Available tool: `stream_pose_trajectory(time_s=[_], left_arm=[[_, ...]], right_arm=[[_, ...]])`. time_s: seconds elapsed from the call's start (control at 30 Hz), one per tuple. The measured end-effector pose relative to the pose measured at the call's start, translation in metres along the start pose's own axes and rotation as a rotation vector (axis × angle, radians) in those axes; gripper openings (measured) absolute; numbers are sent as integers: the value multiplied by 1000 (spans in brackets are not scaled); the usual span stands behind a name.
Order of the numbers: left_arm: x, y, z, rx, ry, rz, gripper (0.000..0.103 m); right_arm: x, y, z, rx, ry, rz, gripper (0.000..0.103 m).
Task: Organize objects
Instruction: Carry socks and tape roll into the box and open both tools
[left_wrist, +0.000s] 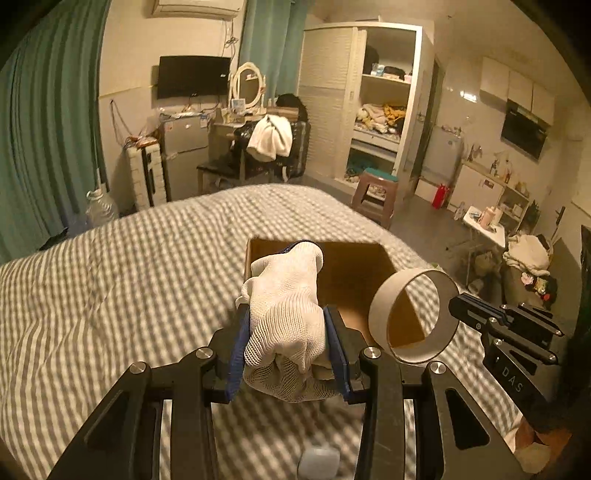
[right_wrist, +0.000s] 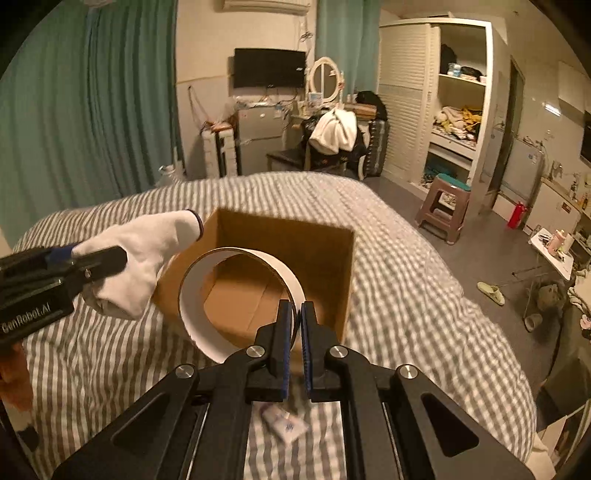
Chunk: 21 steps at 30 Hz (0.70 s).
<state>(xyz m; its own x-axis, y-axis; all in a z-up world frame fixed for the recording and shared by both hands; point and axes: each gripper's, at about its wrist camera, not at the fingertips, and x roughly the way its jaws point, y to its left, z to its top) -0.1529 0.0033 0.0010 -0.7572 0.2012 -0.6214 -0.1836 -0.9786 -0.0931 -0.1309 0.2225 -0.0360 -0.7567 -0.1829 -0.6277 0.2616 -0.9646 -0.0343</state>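
My left gripper (left_wrist: 288, 325) is shut on a white knit glove (left_wrist: 286, 306) and holds it above the near left edge of an open cardboard box (left_wrist: 351, 273) on the striped bed. My right gripper (right_wrist: 295, 314) is shut on the rim of a white cardboard ring (right_wrist: 192, 295) and holds it over the box (right_wrist: 332, 258). In the left wrist view the ring (left_wrist: 380, 310) hangs at the box's right side with the right gripper (left_wrist: 458, 306) behind it. In the right wrist view the glove (right_wrist: 144, 254) and left gripper (right_wrist: 107, 258) are at the box's left.
A small white packet (right_wrist: 284, 424) lies on the bed (right_wrist: 406, 295) below my right gripper. A small pale object (left_wrist: 317, 461) lies on the bed under my left gripper. A stool (right_wrist: 443, 206), wardrobe (right_wrist: 436, 92) and cluttered floor are to the right.
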Motion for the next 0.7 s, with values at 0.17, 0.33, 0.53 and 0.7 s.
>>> stream_pose_trajectory(time_s=[0.17,0.33,0.53,0.7], left_arm=[[34,0,22,25,-10,-1,40],[81,7,18,40,39,-13,40],[112,19,-3,59,55,-27,40],[115,16,-4,73,42,-66,41]], right_arm=[[33,1,36,-1,11,-47,5],[87,8,53,-27,75,-85,5],[151,12,49,-14,179,-88,5],[169,9,42,-13,205,-84,5]])
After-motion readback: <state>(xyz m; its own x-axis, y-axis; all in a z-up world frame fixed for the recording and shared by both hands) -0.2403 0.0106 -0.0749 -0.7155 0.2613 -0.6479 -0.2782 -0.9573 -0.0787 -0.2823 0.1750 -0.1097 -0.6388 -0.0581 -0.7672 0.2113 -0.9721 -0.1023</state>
